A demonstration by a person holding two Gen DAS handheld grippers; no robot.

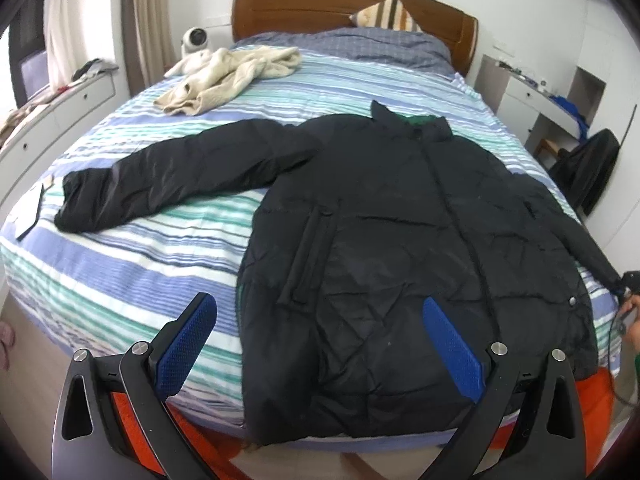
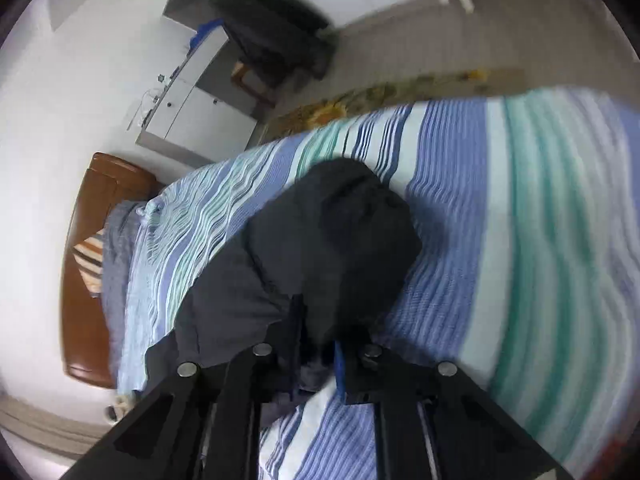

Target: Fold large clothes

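Barely begun: black jacket [image 1: 400, 248] spread flat across striped bed [image 1: 140, 264], no fold made. Right hand-held gripper [image 2: 318, 354] clenched on sleeve cuff [image 2: 352, 232]; left hand-held gripper [image 1: 316, 344] released, hovering above hem.

Brightness: soft, even daylight is filling both views; the white walls are reading pale and slightly washed.
Light source: it is seeming to come from the curtained window [image 1: 68, 20] at upper left in the left wrist view.
Shadows: faint ones only are lying under the black jacket [image 1: 400, 240].
Detail loss: the jacket is reading so dark that its quilting is barely showing.
Blur: the right wrist view is smearing, most on the striped bedspread [image 2: 540, 220] and chair [image 2: 272, 40].
Distortion: fisheye is bending the bed [image 1: 120, 260] edges; dark vignette is ringing the corners.
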